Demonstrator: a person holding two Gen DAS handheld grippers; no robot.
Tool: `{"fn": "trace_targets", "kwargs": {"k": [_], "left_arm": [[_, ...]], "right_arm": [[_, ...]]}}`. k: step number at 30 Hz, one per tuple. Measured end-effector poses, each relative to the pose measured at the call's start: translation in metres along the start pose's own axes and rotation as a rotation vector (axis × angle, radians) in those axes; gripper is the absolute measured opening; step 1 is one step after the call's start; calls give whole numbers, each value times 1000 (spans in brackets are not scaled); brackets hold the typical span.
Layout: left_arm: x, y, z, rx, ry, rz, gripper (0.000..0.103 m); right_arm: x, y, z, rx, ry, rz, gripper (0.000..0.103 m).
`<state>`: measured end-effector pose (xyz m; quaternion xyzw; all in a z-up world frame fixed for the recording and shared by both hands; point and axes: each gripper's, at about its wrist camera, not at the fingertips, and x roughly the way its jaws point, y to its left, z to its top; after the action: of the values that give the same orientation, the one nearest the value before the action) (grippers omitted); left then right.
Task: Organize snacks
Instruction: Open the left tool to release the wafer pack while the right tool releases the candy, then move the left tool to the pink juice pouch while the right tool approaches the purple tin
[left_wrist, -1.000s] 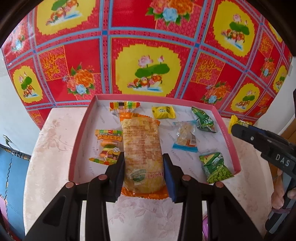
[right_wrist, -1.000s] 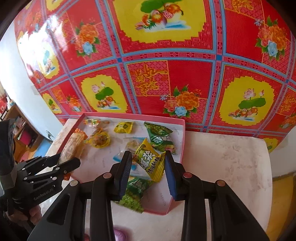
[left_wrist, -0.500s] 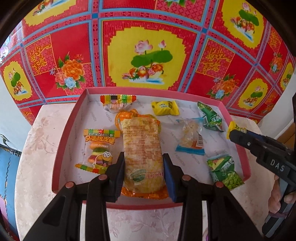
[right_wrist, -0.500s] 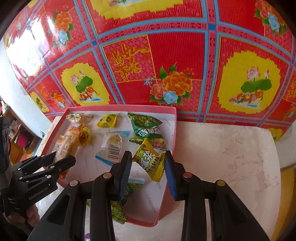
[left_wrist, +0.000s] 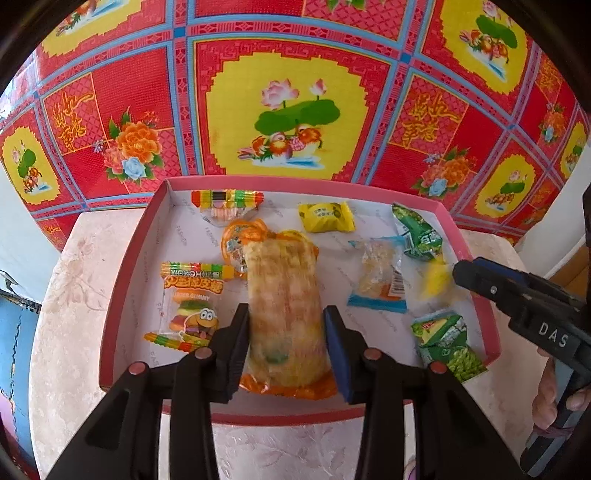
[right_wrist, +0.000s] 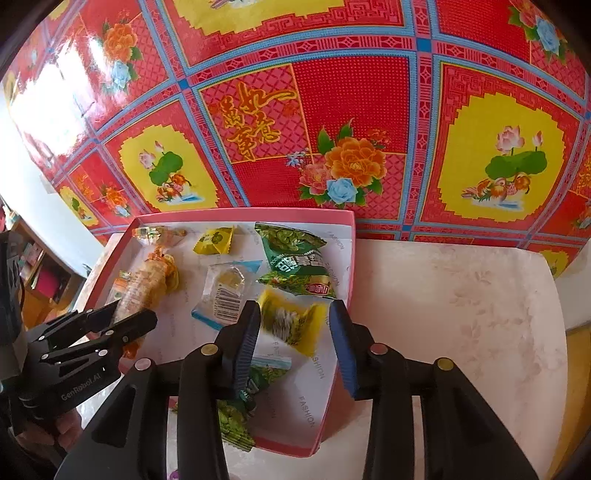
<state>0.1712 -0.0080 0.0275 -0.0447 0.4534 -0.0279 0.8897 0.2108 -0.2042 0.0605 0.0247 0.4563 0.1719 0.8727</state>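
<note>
The pink tray (left_wrist: 110, 325) lies below both grippers. The left gripper (left_wrist: 286, 347) grasps the long orange-edged snack pack (left_wrist: 284, 306) over it. The right gripper (right_wrist: 293, 332) has just been opening; the blurred yellow packet (right_wrist: 291, 321) sits loose between its jaws.

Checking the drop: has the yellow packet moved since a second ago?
Yes: the yellow packet went from over the pink box's right rim down inside it.
</note>
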Motion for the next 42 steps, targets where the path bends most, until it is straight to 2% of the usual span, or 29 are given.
{"fn": "trace_targets", "kwargs": {"k": [3, 20, 23, 30, 35, 42], "left_arm": [[-4, -2, 1, 7, -1, -2, 46], [-42, 1, -14, 2, -18, -18, 49], [-49, 3, -19, -2, -15, -22, 53], [-59, 4, -29, -13, -13, -18, 56], [-66, 6, -37, -16, -11, -18, 57], [-81, 10, -53, -45, -17, -19, 57]], "right_arm": [[-4, 3, 0, -7, -7, 0, 43], [-48, 16, -19, 17, -62, 32, 44], [-55, 17, -24, 27, -67, 37, 44], [-70, 20, -38, 49, -59, 56, 46], [-77, 27, -49, 30, -44, 59, 50], [-86, 37, -63, 8, -25, 62, 50]]}}
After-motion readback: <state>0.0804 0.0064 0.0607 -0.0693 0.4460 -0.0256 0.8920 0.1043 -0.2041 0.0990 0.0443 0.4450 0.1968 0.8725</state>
